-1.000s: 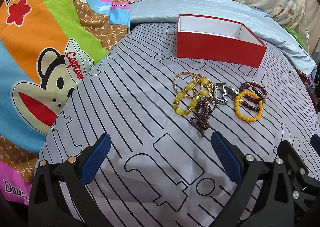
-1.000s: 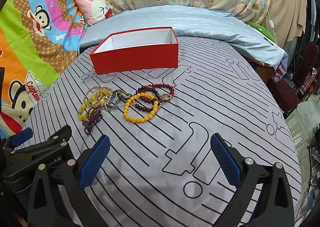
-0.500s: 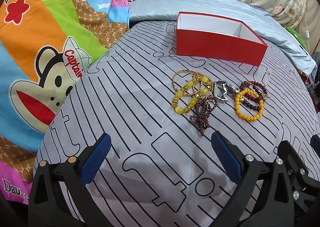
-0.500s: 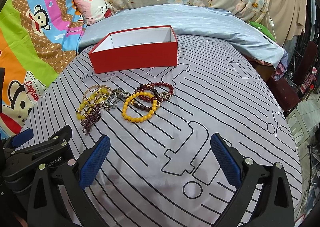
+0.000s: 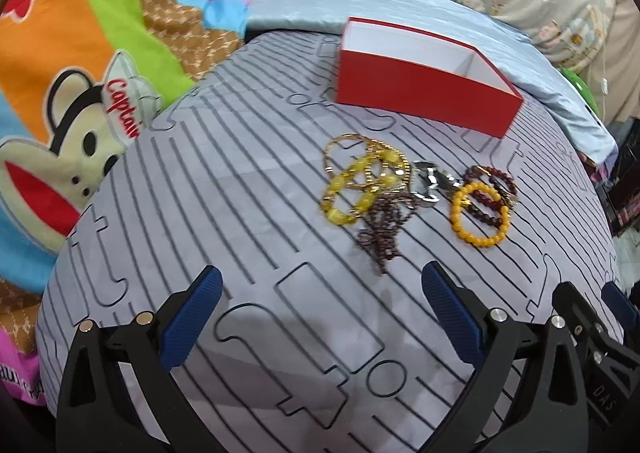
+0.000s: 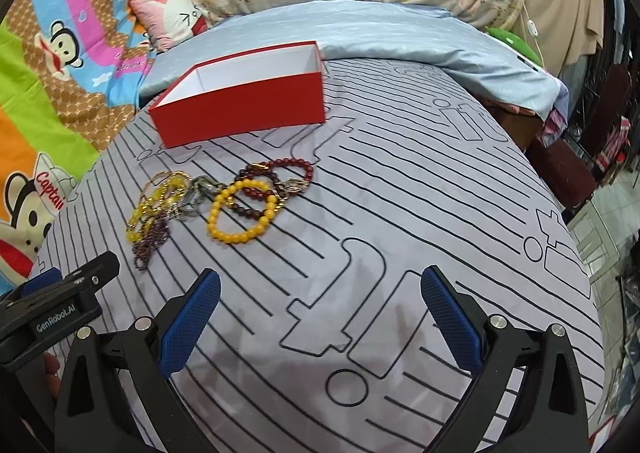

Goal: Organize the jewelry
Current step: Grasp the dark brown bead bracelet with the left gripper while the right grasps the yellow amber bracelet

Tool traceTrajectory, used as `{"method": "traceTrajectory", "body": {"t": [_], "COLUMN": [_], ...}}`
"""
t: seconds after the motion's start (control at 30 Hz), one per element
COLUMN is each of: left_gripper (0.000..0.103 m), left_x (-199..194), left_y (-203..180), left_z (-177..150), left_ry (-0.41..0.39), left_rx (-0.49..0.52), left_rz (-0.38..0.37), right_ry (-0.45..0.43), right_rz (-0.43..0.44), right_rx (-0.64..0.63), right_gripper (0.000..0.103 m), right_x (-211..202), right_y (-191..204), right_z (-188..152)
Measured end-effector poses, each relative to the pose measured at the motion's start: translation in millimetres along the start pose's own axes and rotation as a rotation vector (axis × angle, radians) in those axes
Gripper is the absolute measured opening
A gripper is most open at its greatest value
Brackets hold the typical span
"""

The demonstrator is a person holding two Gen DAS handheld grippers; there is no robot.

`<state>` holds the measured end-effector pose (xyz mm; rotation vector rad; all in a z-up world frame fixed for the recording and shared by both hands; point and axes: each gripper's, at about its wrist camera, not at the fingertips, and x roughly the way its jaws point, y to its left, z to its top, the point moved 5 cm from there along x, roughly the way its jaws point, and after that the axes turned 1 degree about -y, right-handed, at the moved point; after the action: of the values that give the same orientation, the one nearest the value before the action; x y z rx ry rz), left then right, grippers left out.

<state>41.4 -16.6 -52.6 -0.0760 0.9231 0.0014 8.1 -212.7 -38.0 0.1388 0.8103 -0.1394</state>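
The left hand-held gripper (image 5: 322,295) hovers with its jaws spread wide and nothing between them; the right hand-held gripper (image 6: 320,295) is likewise wide open and empty. Ahead of both, on the striped bedsheet (image 6: 400,213), lies a cluster of jewelry: yellow bead bracelet (image 6: 240,211), dark red bracelets (image 6: 276,173), gold chains (image 5: 360,169). Beyond the cluster sits an open red box (image 5: 420,97).
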Motion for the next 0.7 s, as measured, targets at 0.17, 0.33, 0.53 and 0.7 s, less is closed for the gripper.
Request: {"method": "traceTrajectory", "body": {"t": [0.17,0.33,0.53,0.7], "left_gripper": [0.075,0.052,0.015,0.006], "left_x": [14.2,32.3,38.3,31.2], "left_y": [-20.0,-28.0,-35.4,-35.6], "left_z": [6.4,8.3,7.2,13.4], "left_ry": [0.007,0.037,0.046,0.026], "left_rx": [0.052,0.064,0.083,0.088], "left_rz": [-0.025,-0.046,-0.090,-0.132], "right_ry": [-0.035,0.002,0.038,0.061], "right_rz": [0.008,0.000,0.020,0.047], "right_rx": [0.017,0.008,-0.008,-0.026], "right_gripper": [0.098,0.098,0.091,0.074], "right_x": [0.9,6.8,17.3,29.5], "right_y": [-6.5,-9.5,-4.1,6.9], "right_z": [5.6,6.0,6.3,7.9]}}
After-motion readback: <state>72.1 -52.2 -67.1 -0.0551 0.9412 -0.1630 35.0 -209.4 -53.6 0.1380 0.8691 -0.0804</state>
